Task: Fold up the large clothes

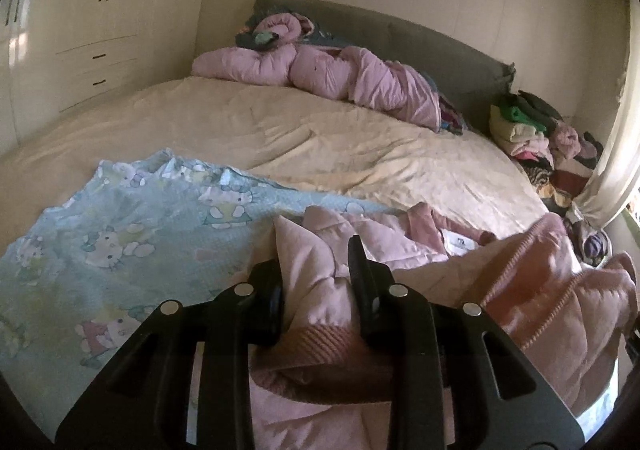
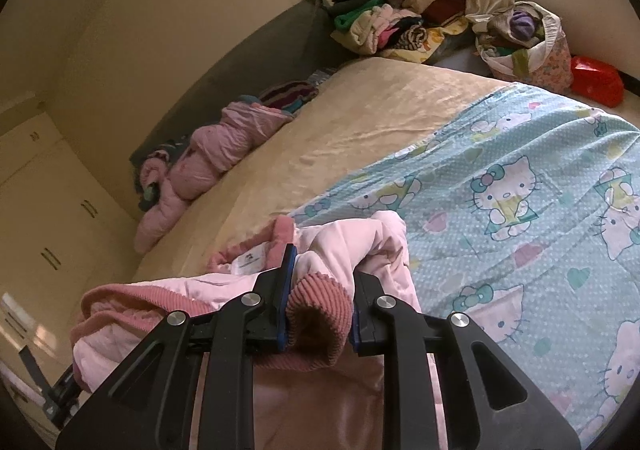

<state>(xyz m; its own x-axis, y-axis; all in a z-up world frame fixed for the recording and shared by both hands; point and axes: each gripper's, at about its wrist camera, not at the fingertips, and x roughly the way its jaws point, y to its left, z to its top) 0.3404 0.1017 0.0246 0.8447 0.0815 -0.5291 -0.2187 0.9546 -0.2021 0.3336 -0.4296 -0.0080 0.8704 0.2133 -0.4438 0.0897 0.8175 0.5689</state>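
Evidently each hand-held gripper clamps a ribbed cuff of the pink jacket (image 1: pixel 532 290): the left hand-held gripper (image 1: pixel 316 282) and the right hand-held gripper (image 2: pixel 322 290) are both closed on padded fabric, probably to spread the garment for folding. It hangs bunched above the near edge of the bed (image 1: pixel 320 129), over a blue Hello Kitty blanket (image 2: pixel 520 189). A white neck label (image 2: pixel 250 260) shows, its print too small to read.
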